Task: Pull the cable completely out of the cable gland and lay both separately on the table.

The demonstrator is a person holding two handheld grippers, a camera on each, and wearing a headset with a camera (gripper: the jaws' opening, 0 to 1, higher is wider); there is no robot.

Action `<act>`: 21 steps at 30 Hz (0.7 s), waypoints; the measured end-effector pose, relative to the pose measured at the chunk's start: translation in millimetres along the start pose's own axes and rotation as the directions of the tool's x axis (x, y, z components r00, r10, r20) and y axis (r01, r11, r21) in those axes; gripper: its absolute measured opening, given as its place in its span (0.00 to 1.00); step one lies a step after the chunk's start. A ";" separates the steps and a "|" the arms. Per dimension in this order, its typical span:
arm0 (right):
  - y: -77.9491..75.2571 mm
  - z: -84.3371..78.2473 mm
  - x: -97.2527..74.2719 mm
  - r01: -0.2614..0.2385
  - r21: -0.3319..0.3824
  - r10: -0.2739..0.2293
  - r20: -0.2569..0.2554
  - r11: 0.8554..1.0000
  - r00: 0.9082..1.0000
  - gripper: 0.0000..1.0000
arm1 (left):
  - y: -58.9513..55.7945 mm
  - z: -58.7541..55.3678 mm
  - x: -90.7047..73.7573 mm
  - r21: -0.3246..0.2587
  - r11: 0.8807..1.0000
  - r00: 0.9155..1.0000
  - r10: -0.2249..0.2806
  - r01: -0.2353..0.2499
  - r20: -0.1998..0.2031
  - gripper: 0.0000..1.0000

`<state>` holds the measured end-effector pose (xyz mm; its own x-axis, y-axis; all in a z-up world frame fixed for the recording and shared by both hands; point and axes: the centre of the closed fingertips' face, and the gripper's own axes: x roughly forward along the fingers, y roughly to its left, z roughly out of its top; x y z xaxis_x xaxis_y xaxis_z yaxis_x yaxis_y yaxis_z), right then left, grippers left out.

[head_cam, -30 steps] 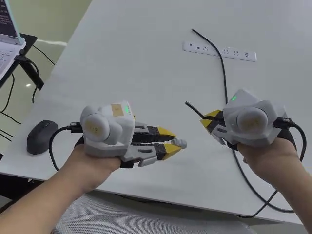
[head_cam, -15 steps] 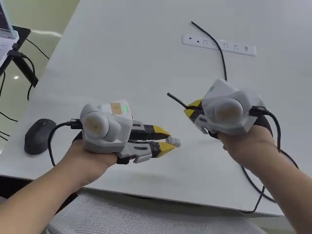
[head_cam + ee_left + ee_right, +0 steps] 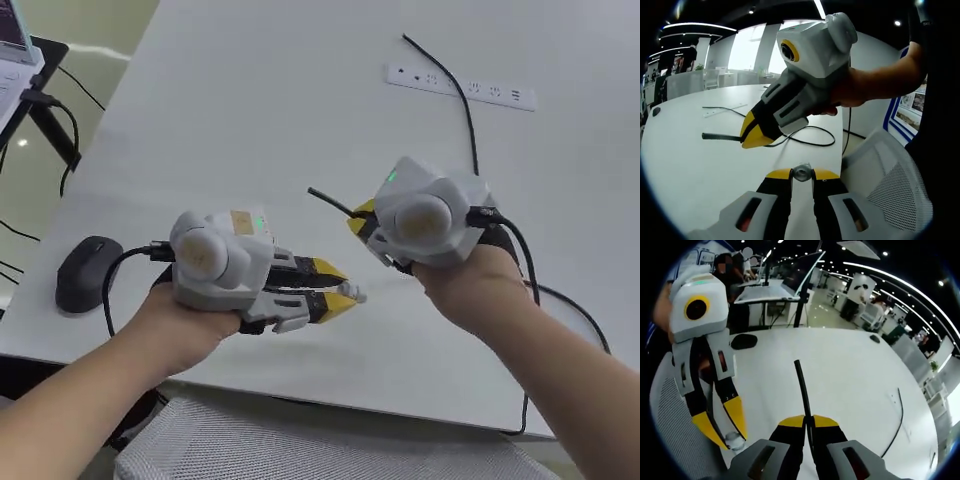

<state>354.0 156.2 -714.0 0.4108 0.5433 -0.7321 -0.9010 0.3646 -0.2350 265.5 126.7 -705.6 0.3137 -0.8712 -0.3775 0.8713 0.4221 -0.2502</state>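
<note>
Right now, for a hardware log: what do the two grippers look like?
Left gripper and right gripper: rounded light-grey housings, grey-black fingers with yellow tips, a green light on top, a black lead behind. The left carries a tan label. Forearms bare.

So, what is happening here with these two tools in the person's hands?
A person works at a white table with a gripper in each hand. The left gripper is shut on a small cable gland, and the right gripper is shut on a black cable near its free end. The cable is already out of the gland and the two are apart. Both are held in the air; neither is laid down yet.
</note>
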 end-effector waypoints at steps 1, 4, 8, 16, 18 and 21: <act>0.9 -1.5 3.6 -0.003 -0.005 0.003 -0.010 1.000 1.000 0.00 | 1.2 -2.3 -0.4 -0.002 1.000 1.000 -0.001 0.001 -0.001 0.15; 4.5 -6.7 14.6 -0.019 -0.006 0.019 -0.027 1.000 0.999 0.00 | 5.9 -11.4 -0.1 -0.008 1.000 1.000 -0.005 0.005 -0.009 0.15; 11.7 -10.9 25.4 -0.042 -0.023 0.041 -0.052 0.999 0.998 0.00 | 11.2 -20.2 1.8 -0.024 1.000 1.000 -0.007 0.006 -0.013 0.15; 28.4 -27.7 51.3 -0.103 -0.047 0.098 -0.100 0.994 0.990 0.00 | 22.3 -38.4 7.1 -0.043 0.999 1.000 -0.001 0.001 -0.016 0.15; 32.8 -32.1 58.2 -0.121 -0.055 0.114 -0.110 0.991 0.987 0.00 | 25.3 -42.7 8.1 -0.050 0.999 1.000 0.000 -0.001 -0.017 0.15; 37.0 -37.8 67.2 -0.141 -0.067 0.132 -0.127 0.988 0.983 0.00 | 27.2 -46.9 9.4 -0.048 0.999 1.000 -0.002 0.002 -0.012 0.15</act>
<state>343.1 177.6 -796.0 0.2672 0.4862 -0.8320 -0.9573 0.2325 -0.1716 274.5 141.8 -757.8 0.3073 -0.8691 -0.3875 0.8528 0.4322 -0.2931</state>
